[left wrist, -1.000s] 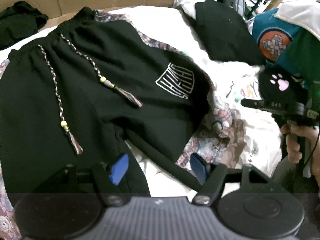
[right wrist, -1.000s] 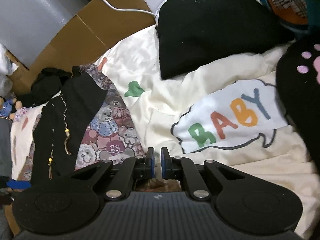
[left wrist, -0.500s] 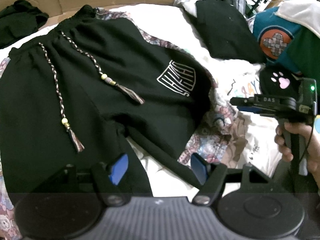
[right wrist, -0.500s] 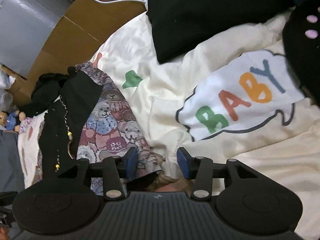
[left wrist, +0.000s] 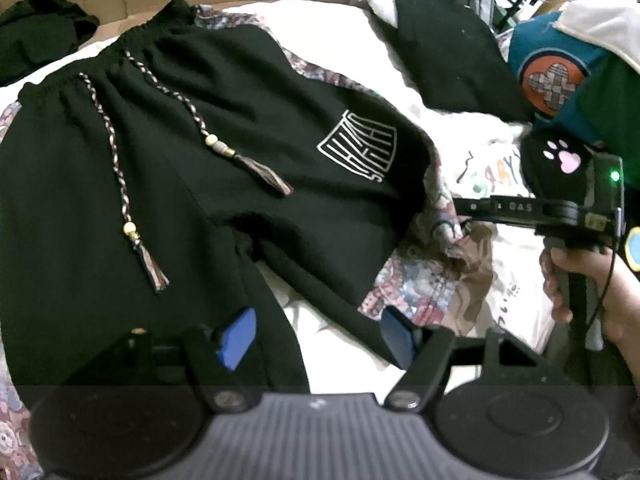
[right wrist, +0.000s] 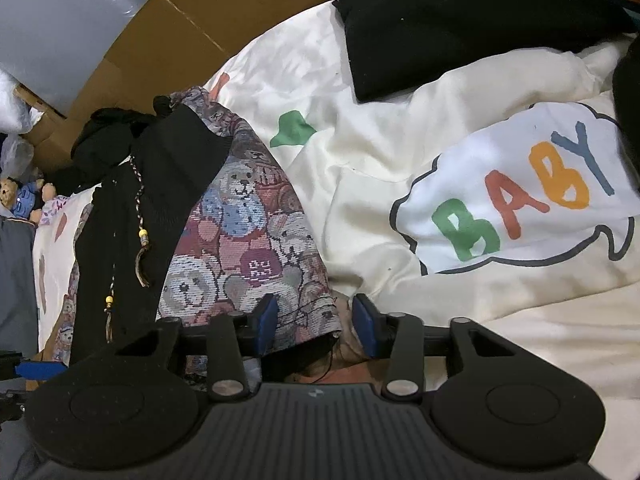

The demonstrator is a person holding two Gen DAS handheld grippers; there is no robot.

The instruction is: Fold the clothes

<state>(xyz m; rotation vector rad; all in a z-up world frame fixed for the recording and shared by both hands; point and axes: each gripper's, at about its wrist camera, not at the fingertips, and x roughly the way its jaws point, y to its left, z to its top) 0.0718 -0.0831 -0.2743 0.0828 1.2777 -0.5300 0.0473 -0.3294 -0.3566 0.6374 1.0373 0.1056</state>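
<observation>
Black shorts with bear-print side panels, braided drawstrings and a white logo lie spread on a cream sheet. My left gripper is open over the crotch and the lower leg hems, empty. My right gripper is open with its jaws either side of the bear-print hem of one leg, nothing clamped. In the left wrist view the right gripper reaches in from the right to that hem.
A cream "BABY" blanket covers the bed. A folded black garment lies beyond it. A teal cushion and a black paw-print item lie at the right. Cardboard and another black garment lie at the back.
My right gripper went from shut to open and moved onto the bear-print leg hem. The left gripper stayed open and nearly still.
</observation>
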